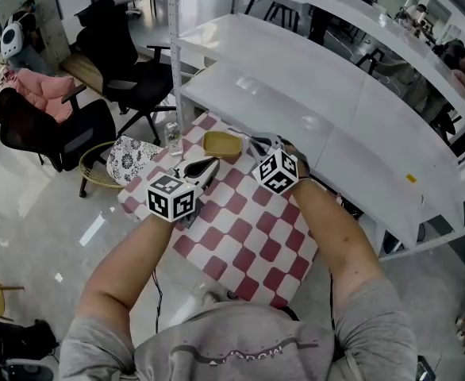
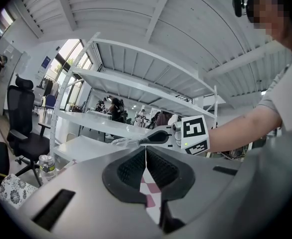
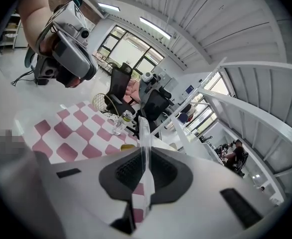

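Fingers (image 3: 123, 172) of right gripper (image 3: 143, 169) clamped on clear plastic strip (image 3: 144, 133), which stands upright between them. Left gripper (image 2: 146, 156) fingers closed, nothing between.
- Shelf (image 1: 296, 94): far side, edge close; judged main collision risk.
- Desk (image 1: 248, 236): checkered, open room at near side.
- Yellow bowl (image 1: 220, 144), bottle (image 1: 172, 137): far left, steer clear.
- Strip looks thin; advise firm, even pinch.

Bright, even daylight; fisheye warp, dark corners.
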`<state>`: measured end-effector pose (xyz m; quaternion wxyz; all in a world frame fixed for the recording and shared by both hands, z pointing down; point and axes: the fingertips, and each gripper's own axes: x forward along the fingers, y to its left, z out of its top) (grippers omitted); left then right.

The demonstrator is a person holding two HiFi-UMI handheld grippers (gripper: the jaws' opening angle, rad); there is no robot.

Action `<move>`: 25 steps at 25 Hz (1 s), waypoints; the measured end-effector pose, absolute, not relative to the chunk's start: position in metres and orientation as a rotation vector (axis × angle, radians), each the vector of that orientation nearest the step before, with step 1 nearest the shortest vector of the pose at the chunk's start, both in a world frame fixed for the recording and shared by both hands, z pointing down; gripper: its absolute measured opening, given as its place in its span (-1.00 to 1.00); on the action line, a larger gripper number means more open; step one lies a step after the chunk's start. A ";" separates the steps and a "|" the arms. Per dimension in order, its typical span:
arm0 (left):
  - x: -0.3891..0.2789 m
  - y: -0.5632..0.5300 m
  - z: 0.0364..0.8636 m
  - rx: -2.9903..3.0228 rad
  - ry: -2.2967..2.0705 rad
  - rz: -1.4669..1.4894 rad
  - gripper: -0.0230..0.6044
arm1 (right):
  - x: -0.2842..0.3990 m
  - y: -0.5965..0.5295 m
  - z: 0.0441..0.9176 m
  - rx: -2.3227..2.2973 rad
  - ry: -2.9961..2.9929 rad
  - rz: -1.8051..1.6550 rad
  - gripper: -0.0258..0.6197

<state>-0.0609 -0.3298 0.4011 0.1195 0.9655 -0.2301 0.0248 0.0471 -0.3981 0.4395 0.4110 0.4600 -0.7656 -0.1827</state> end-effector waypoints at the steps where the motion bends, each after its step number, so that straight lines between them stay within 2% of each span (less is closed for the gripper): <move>1: -0.060 -0.326 0.399 2.830 -0.661 0.075 -0.87 | 0.049 -0.393 0.438 1.162 -1.925 -0.456 -0.81; 12: -0.040 -0.286 0.381 2.850 -0.650 0.100 -0.87 | 0.076 -0.350 0.410 1.184 -1.954 -0.451 -0.81; 25: 0.007 -0.209 0.391 2.735 -0.901 0.112 -0.87 | 0.126 -0.276 0.402 1.089 -2.185 -0.413 -0.81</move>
